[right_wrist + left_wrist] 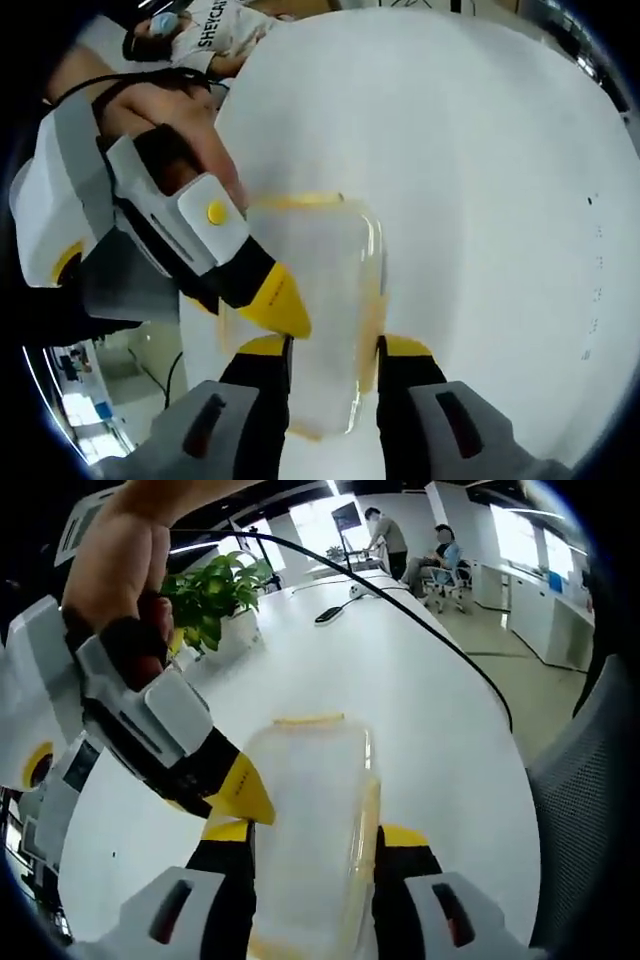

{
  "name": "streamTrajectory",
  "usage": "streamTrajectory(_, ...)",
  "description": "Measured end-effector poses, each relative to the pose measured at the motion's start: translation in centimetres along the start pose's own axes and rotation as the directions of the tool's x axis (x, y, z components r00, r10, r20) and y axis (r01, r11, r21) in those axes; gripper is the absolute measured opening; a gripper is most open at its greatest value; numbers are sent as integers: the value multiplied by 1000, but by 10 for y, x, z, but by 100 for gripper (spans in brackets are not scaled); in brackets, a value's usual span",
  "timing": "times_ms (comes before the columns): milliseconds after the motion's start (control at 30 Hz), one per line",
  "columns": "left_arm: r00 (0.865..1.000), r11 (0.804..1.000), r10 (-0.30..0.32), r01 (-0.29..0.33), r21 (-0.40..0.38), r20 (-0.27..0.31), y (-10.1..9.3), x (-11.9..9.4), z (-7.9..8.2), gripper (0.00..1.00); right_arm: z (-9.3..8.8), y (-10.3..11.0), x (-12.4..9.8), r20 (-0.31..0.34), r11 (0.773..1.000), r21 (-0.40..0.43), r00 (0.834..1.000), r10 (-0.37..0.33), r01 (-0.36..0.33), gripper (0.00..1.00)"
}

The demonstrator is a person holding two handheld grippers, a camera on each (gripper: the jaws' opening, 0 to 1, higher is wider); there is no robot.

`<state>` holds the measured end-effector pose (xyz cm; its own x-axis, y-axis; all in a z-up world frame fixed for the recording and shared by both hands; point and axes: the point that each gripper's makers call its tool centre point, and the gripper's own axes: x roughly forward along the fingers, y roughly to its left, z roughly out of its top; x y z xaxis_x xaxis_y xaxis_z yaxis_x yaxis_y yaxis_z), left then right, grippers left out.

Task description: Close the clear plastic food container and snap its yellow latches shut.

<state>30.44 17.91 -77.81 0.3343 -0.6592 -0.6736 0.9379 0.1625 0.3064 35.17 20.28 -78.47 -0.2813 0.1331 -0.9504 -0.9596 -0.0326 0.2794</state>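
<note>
The clear plastic food container (310, 820) with yellow latches lies lengthwise on the white table (440, 740), its lid on top. In the left gripper view, my left gripper (315, 835) holds the container's two long sides between its yellow-tipped jaws. My right gripper (245, 792) reaches in from the left, and its tip touches the container's left edge. In the right gripper view, the container (325, 300) sits between the jaws of my right gripper (333, 348). There my left gripper (278, 300) comes in from the left against the container's side. Whether the latches are snapped cannot be told.
A potted green plant (215, 595) stands at the back left of the long white table. A black cable (420, 620) runs along the table, and a dark device (328, 614) lies farther back. People sit at the far end (440, 555). A grey chair (590, 810) stands to the right.
</note>
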Motion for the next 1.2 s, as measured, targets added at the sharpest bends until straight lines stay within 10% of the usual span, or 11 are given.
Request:
streamTrajectory(800, 999, 997, -41, 40, -73, -12, 1, -3, -1, 45, -1, 1, -4, 51, 992, -13, 991, -121, 122, 31)
streamTrajectory(933, 990, 978, -137, 140, -158, 26, -11, -6, 6, 62, 0, 3, -9, 130, 977, -41, 970, -203, 210, 30)
streamTrajectory(1200, 990, 969, -132, 120, -215, -46, -1, -18, -4, 72, -13, 0, -15, 277, 961, 74, 920, -277, 267, 32)
